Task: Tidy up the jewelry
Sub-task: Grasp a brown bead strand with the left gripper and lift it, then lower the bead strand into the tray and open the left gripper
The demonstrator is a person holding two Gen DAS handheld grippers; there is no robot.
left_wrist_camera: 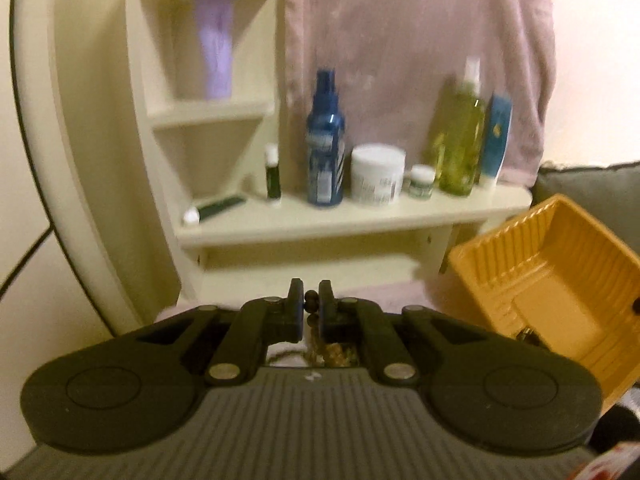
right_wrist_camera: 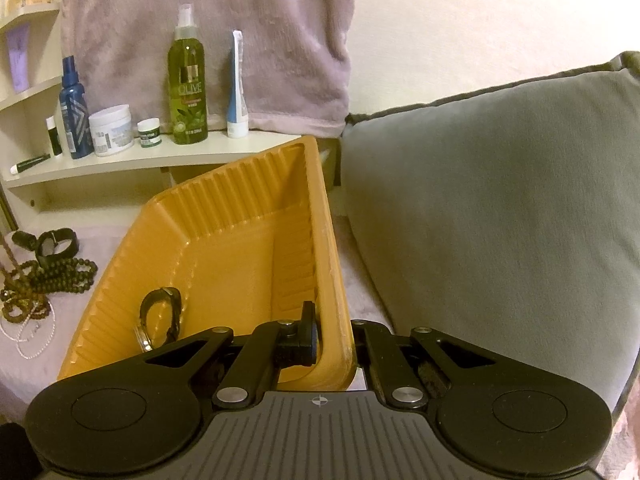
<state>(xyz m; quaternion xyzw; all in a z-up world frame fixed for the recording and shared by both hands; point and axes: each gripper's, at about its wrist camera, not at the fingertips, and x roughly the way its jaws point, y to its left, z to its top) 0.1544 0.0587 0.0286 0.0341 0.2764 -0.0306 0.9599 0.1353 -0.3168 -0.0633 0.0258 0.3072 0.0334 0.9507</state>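
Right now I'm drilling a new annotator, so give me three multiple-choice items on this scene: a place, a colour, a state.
1. Where is the watch?
A. inside the tray
B. on the shelf
C. on the cushion

2. What colour is the tray?
A. blue
B. white
C. orange-yellow

3. What is the left gripper doing?
A. wide open, empty
B. shut on a bead strand
C. holding a bottle

Key: 1 A, it lies on the tray floor; 2 C, plain in both views; 3 B, dark beads sit pinched between its pads.
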